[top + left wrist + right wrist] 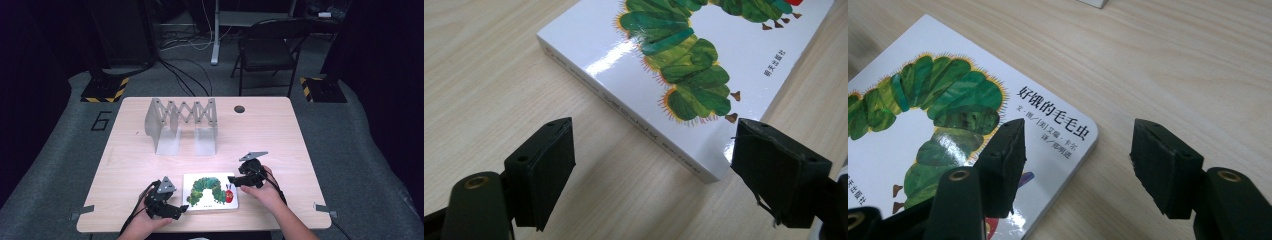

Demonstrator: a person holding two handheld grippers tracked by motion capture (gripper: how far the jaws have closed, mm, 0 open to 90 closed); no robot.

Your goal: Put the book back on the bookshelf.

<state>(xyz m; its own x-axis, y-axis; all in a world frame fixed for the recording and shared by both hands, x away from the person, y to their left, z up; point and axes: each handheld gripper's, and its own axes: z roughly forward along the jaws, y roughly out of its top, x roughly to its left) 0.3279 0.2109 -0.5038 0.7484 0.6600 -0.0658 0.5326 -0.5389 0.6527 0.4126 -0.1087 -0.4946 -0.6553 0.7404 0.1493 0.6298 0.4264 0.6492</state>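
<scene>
**Flat board book, glossy cover: take it by the edges**

You are working with a picture book (210, 191) that is lying flat on the table (280, 145), low in the centre of the high view, between your two hands. Its cover, showing a green caterpillar, is facing up.

Your left gripper (176, 209) is sitting at the book's lower-left corner in the high view. In the left gripper view its jaws are standing wide apart with bare wood between them; the book's spine (624, 112) is running diagonally just beyond the pads, untouched. Your right gripper (239, 179) is hovering at the book's upper-right corner. In the right gripper view its jaws are also standing apart and gripping nothing: one pad is hanging over the cover, the other over the table, with the rounded corner (1087, 134) lying between them.

Judging by the thick spine and square edges, you are dealing with a stiff, fairly light board book that should not sag or fold. The cover is shining under the lamp, so it is likely slippery; pads pressed on the flat face may slide. Since it is lying flush on the wood, you probably need to tip one edge up first, then pinch across the thickness near the spine or a corner. The grey folding rack (182, 125) is standing well behind, in the upper middle.
</scene>
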